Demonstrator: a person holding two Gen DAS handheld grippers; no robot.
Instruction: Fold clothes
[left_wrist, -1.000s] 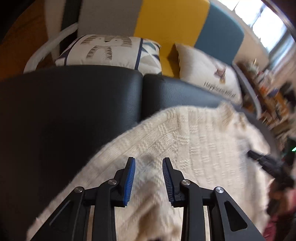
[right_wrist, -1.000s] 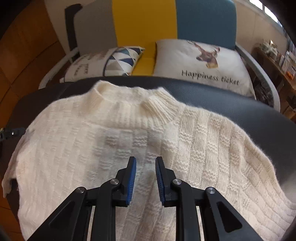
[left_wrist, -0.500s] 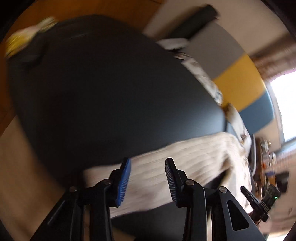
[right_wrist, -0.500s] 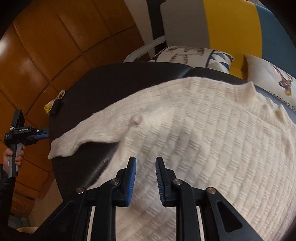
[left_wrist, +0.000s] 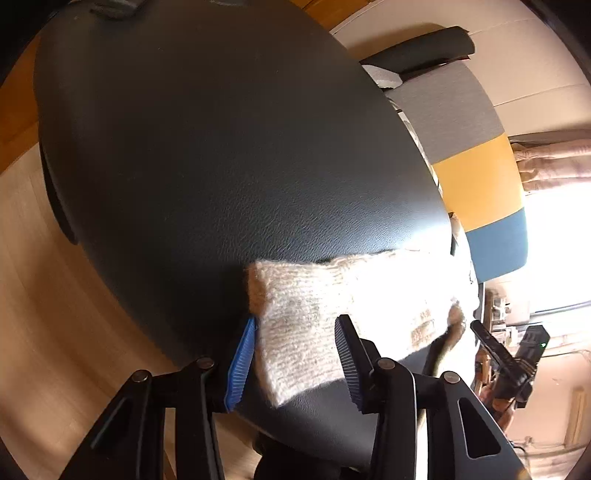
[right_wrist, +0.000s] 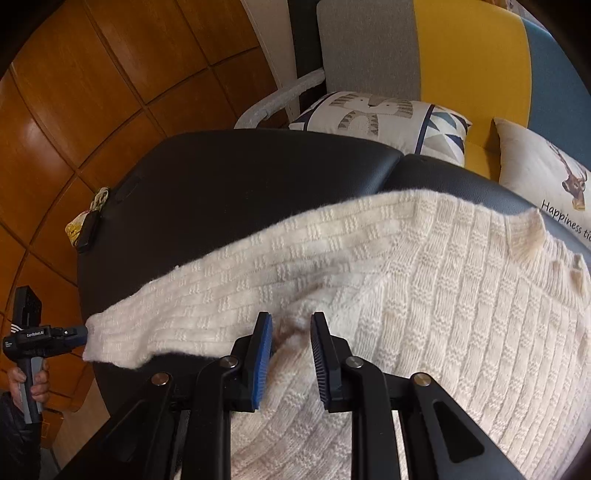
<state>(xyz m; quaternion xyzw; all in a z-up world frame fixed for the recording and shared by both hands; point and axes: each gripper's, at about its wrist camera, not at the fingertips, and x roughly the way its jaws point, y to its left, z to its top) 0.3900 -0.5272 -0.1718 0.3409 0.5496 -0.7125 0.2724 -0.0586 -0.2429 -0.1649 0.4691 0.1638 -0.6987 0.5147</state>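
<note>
Cream knit: one sweater (right_wrist: 424, 295) spread on the black bench (right_wrist: 240, 184). Left gripper (left_wrist: 295, 354), jaws wide, straddles its cuff; right gripper (right_wrist: 290, 350), jaws part-open, perhaps touching a fold. Two cushions (right_wrist: 384, 118) behind the bench.

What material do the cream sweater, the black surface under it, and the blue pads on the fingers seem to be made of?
Cream sweater: chunky knitted yarn, probably wool or acrylic; raised basket-weave ribs and a fuzzy edge show.
Black surface: leather or faux leather, judging by its fine pebbled grain and dull sheen.
Blue pads: likely rubber or soft plastic; they are matte with fine ridges.
</note>
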